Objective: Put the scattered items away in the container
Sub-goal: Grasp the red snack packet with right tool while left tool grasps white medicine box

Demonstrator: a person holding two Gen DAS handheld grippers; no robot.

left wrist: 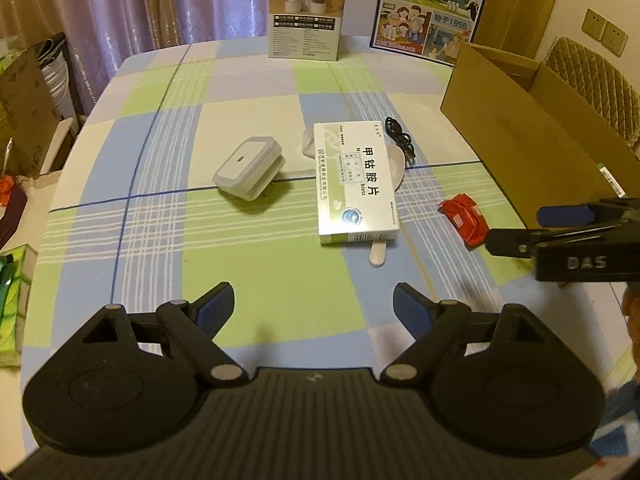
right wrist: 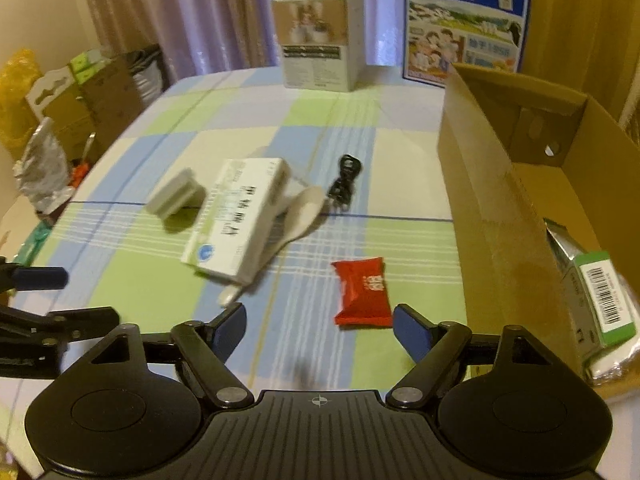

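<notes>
A white medicine box (left wrist: 356, 180) lies mid-table on top of a white spoon (left wrist: 378, 254); both show in the right wrist view, box (right wrist: 236, 218) and spoon (right wrist: 300, 212). A white night-light plug (left wrist: 249, 168) (right wrist: 176, 196) lies left of it. A black cable (left wrist: 400, 136) (right wrist: 344, 184) lies behind. A red snack packet (left wrist: 464, 216) (right wrist: 362, 292) lies near the open cardboard box (left wrist: 520, 132) (right wrist: 500, 208). My left gripper (left wrist: 312, 304) is open and empty above the near table. My right gripper (right wrist: 320, 324) is open and empty, just short of the red packet.
The cardboard box holds a green-and-white carton (right wrist: 600, 280). A tall product box (left wrist: 306, 10) and a blue milk carton case (left wrist: 432, 4) stand at the table's far edge. Cardboard boxes and bags (right wrist: 80, 92) stand off the left side.
</notes>
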